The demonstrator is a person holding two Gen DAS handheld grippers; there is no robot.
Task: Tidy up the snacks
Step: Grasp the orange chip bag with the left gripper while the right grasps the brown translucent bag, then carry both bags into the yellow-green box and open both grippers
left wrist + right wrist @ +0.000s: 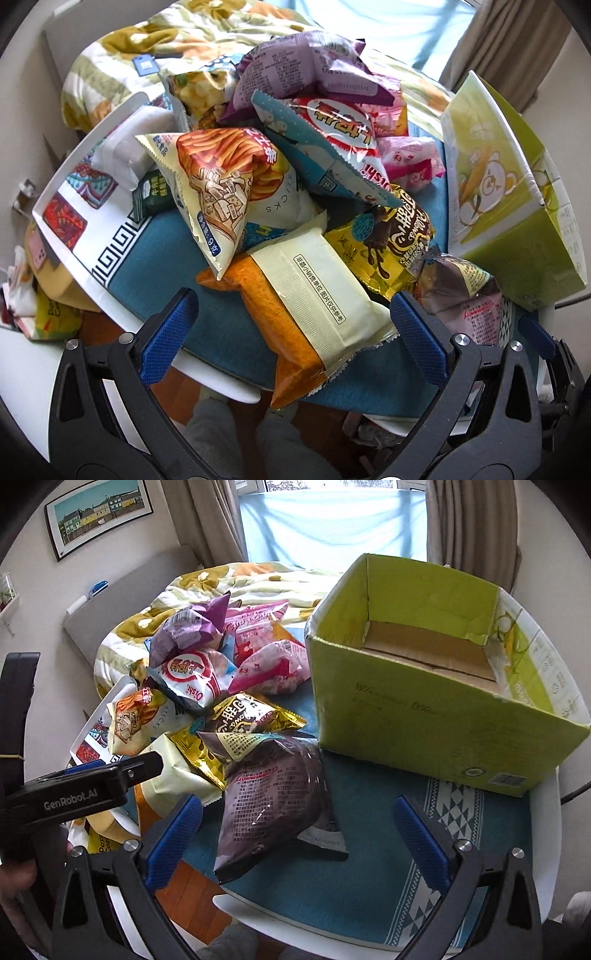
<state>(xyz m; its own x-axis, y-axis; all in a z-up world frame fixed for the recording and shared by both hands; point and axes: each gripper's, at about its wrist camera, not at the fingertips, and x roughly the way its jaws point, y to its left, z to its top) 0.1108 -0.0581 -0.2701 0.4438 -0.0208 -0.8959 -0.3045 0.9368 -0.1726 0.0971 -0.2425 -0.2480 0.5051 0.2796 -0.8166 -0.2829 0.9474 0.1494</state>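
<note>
A heap of snack bags lies on a blue cloth (155,254). My left gripper (295,325) is open, its fingers either side of an orange and cream packet (310,306) at the heap's near edge. My right gripper (299,827) is open around a dark brown bag (273,797). A gold chocolate bag (391,236) (251,716), a fries bag (221,184) (133,720), a red and white bag (343,129) (188,679), pink bags (273,664) and a purple bag (310,70) (192,627) pile behind. An open green cardboard box (424,716) (509,177) stands to the right, empty.
A white patterned box flap (77,206) lies at the heap's left. A bed with a floral quilt (229,587) is behind the table. The left gripper's body (85,790) shows in the right wrist view. Wooden floor (192,893) lies below the table's near edge.
</note>
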